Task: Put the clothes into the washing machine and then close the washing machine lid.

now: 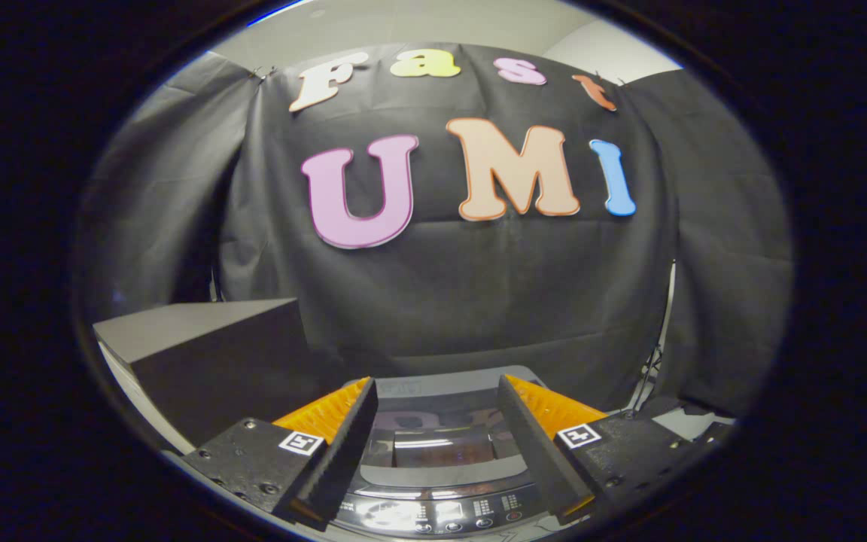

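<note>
We see our claw spread wide and holding nothing, its fingers framing the washing machine just below, whose glass lid lies closed, a dark box to the left.

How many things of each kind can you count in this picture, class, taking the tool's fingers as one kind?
Tool fingers: 2, spread apart with nothing between them
Washing machine: 1, lid down
Dark box: 1
Total: 4
</note>
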Demonstrator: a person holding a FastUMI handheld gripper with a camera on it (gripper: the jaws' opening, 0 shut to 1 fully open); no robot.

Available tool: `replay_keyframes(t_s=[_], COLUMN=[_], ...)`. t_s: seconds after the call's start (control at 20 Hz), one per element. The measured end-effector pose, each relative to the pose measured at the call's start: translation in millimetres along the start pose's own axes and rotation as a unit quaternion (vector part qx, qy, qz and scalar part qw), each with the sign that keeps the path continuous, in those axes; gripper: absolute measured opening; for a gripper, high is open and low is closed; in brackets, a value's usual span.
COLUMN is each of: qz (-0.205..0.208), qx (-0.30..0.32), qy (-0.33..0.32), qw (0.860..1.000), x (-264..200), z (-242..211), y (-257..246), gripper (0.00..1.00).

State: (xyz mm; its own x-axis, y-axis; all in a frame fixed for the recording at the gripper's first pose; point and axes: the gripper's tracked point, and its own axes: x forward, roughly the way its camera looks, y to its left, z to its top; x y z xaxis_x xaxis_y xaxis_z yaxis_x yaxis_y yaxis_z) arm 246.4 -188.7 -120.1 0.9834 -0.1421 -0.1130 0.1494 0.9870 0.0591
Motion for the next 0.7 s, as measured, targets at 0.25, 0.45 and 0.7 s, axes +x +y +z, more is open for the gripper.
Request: replay_keyframes(t_s=[0.25,0.45,0.7], qz=[0.01,0.025,0.013], qx=[-0.02,-0.023,-0.046], qy=[-0.035,-0.057,-0.084], qw=[0.999,0.998,0.995], x=[-35,-62,-101], z=[22,29,20], y=[-4,-1,-10], gripper=[0.97,0.97,0.97])
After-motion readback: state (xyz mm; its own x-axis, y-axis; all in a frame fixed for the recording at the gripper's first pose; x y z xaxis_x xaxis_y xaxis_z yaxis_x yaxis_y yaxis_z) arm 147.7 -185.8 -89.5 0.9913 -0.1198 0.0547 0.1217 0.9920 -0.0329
